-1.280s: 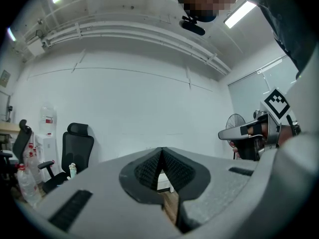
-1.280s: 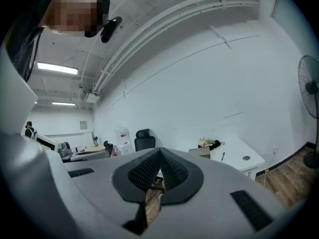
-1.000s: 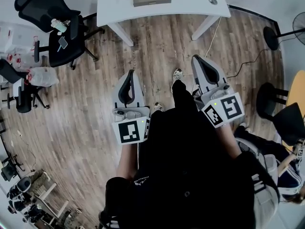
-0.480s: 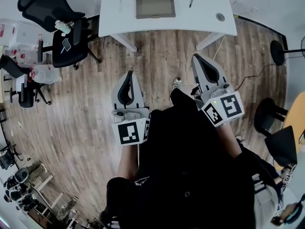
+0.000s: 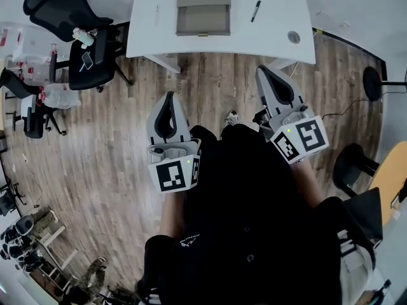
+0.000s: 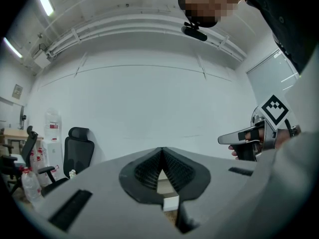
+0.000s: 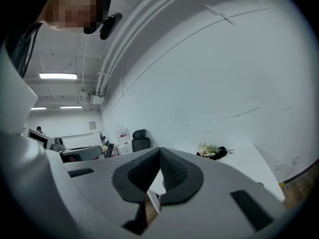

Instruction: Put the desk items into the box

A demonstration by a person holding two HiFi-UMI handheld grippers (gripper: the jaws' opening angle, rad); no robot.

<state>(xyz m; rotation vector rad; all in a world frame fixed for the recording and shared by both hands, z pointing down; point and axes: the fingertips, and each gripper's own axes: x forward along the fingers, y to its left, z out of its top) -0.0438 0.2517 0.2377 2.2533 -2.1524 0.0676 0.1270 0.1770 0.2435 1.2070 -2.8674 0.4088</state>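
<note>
The surface (image 5: pixel 273 27) has slid further into view at the far side as the person steps closer. The left gripper (image 5: pixel 172 98) and the right gripper (image 5: pixel 261 73) are both clenched on nothing, over the wooden floor (image 5: pixel 114 138), short of the surface. The cardboard box (image 5: pixel 203 8) sits mid-surface, with a pen (image 5: pixel 255 10) just to its right. By the look of it, packing hasn't begun.

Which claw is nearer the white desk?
The right claw: in the head view its tip nearly reaches the desk edge, while the left claw sits farther back.
</note>
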